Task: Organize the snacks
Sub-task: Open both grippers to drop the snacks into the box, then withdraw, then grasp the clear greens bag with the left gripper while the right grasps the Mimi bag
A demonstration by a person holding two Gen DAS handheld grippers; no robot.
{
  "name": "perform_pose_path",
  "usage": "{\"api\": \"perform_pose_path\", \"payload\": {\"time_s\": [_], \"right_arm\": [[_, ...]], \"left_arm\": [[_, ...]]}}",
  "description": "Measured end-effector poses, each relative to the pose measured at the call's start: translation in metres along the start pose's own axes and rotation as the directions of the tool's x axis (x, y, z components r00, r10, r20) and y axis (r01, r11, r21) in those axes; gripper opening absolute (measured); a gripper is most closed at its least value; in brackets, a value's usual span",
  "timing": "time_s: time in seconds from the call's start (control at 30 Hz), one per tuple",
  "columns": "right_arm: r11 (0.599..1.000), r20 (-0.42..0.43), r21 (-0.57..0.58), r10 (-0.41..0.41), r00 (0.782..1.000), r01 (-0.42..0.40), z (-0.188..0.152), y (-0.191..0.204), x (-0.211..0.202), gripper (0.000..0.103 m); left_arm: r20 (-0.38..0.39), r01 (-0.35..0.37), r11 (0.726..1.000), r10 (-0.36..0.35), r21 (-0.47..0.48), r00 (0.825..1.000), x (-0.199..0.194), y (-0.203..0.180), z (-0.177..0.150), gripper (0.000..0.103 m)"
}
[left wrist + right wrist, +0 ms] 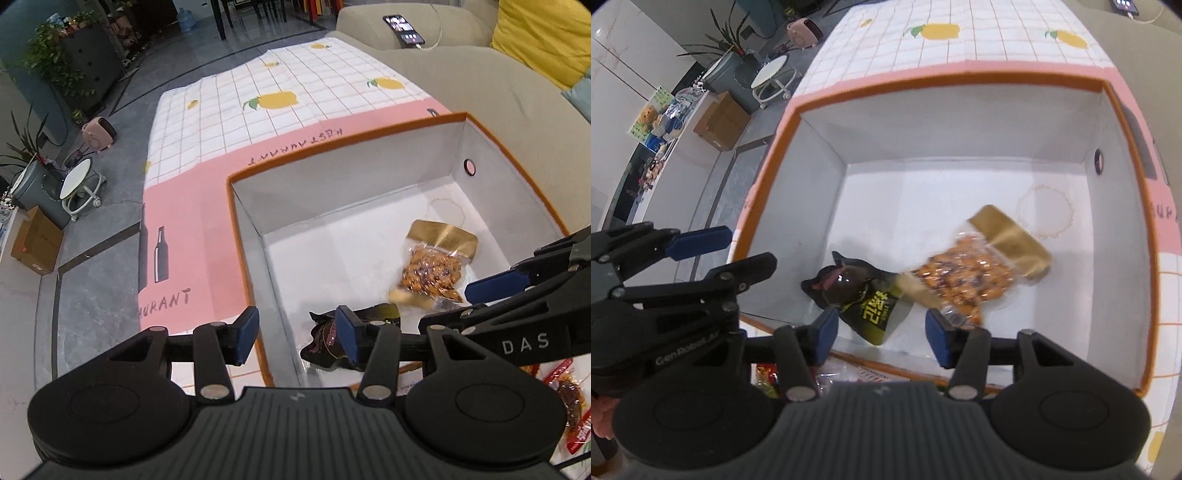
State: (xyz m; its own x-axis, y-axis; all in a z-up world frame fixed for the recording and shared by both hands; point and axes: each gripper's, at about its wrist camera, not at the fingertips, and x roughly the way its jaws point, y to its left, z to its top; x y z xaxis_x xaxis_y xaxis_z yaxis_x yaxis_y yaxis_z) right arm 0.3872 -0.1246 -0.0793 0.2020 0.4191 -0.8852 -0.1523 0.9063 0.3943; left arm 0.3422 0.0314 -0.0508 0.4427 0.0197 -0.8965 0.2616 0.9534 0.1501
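A white box with an orange rim [347,146] [960,122] stands on a pink and white mat. Inside it lie a clear bag of orange nuts with a gold top [432,269] [964,280], blurred, and a black packet with yellow lettering [325,336] [857,291]. My left gripper [297,334] hovers open over the box's near left wall, holding nothing. Above the near edge of the box my right gripper [882,336] is also open, with the black packet's lower end showing between its fingers, down on the box floor. Each gripper shows in the other's view [469,302] [724,254].
The checked mat with lemon prints [288,99] stretches beyond the box. A beige sofa [480,74] with a phone [402,29] lies at the right. Red snack packets [569,398] lie outside the box near me. A wheeled stool [79,184] and a cardboard box [35,243] stand on the floor at the left.
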Motion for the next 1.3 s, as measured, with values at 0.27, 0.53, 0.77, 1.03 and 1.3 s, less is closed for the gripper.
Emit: {"api": "perform_pose_path", "payload": {"time_s": [0.27,0.53,0.77,1.03,1.3], "right_arm": [[0.998,0.079,-0.050,-0.031,0.996,0.035,-0.010,0.020,-0.041,0.055],[0.986,0.264,-0.119,-0.083,0.961,0.118,-0.054,0.038,-0.099,0.058],[0.983,0.384,-0.116,-0.090,0.919,0.145,-0.114,0.035,-0.129,0.060],[0.978,0.444,-0.039,-0.169,0.880,0.207,-0.183,0.017,-0.122,0.063],[0.977,0.342,0.037,-0.212,0.915,0.212,-0.216,-0.002,-0.082,0.067]], "left_arm": [[0.042,0.008,1.000,-0.007,-0.010,0.999,-0.041,-0.002,-0.011,0.056],[0.199,0.031,0.997,-0.018,-0.066,0.980,-0.099,-0.005,-0.040,0.059],[0.311,0.060,0.989,-0.016,-0.132,0.950,-0.130,-0.004,-0.081,0.066],[0.236,0.088,0.955,-0.019,-0.283,0.972,-0.113,0.001,-0.139,0.067],[0.084,0.070,0.942,-0.045,-0.328,0.995,-0.079,-0.006,-0.174,0.067]]}}
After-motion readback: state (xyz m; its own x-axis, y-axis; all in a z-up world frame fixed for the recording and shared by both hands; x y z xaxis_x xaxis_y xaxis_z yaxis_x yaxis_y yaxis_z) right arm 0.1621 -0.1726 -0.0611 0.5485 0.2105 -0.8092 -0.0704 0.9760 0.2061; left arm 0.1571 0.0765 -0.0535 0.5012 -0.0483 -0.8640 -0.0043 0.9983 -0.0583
